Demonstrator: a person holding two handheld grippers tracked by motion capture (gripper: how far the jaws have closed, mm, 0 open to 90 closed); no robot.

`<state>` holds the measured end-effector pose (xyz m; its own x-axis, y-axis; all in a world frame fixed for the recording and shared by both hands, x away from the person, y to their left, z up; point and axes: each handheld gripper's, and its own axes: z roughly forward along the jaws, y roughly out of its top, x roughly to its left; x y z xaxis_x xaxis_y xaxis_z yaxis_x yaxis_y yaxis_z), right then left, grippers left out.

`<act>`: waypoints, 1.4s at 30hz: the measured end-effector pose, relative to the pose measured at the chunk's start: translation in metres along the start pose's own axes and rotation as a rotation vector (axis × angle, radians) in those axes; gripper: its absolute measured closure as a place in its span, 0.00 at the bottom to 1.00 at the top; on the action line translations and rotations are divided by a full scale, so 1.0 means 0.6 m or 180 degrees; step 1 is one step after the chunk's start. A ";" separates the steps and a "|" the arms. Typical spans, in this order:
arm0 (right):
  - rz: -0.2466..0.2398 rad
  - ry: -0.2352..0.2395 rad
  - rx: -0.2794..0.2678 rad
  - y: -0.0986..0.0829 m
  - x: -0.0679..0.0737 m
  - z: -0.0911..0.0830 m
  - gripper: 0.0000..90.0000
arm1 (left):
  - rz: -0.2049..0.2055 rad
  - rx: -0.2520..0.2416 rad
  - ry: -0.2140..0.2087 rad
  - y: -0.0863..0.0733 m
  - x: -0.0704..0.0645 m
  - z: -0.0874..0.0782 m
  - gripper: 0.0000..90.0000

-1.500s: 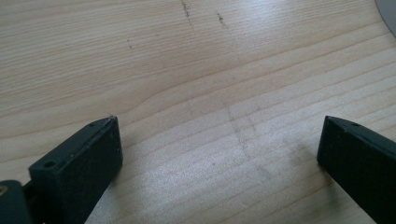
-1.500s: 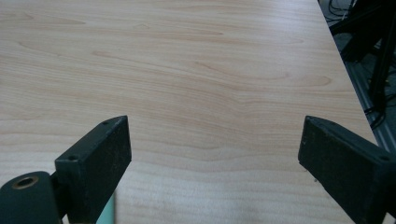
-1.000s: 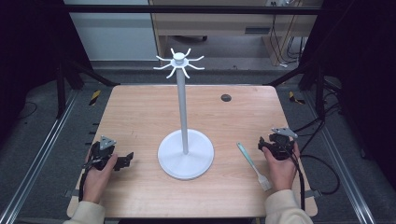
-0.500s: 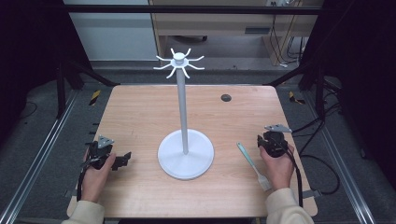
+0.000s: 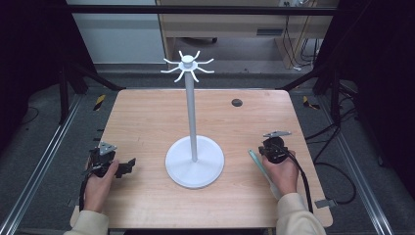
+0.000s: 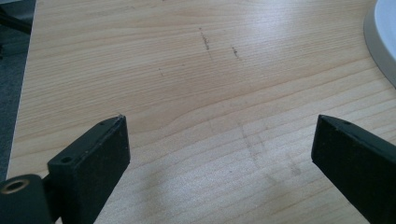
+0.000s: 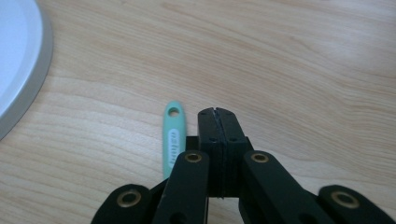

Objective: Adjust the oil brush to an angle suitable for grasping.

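A white stand (image 5: 192,122) with a round base (image 5: 195,162) and hooked arms at its top rises from the middle of the wooden table (image 5: 147,122). A pale green utensil (image 5: 262,169) lies flat right of the base; its handle end with a hole (image 7: 174,132) lies just left of my right gripper (image 7: 215,112), whose jaws are shut with nothing between them. In the high view the right gripper (image 5: 272,148) is held over the table's right side. My left gripper (image 5: 128,164) is near the table's left front, jaws wide open (image 6: 219,135) over bare wood.
A small dark round hole (image 5: 237,103) sits in the table's far right part. The stand's base edge (image 6: 380,42) shows at the right of the left gripper view. Metal rails (image 5: 39,166) run along both sides of the table.
The right gripper has drifted slightly forward and left, nearer the green utensil's handle end. The left gripper has barely moved.
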<state>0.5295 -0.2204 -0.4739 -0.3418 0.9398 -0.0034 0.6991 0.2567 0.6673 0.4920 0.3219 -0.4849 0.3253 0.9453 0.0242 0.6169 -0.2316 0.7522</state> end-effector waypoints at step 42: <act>-0.0572 0.0665 0.0340 -0.011 0.075 0.012 1.00 | -0.0014 0.0004 0.0049 0.000 0.011 -0.004 0.04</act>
<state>0.5139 -0.1783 -0.4836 -0.5802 0.8131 0.0463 0.6740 0.4475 0.5878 0.4924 0.3290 -0.4829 0.3116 0.9497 0.0309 0.6192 -0.2276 0.7516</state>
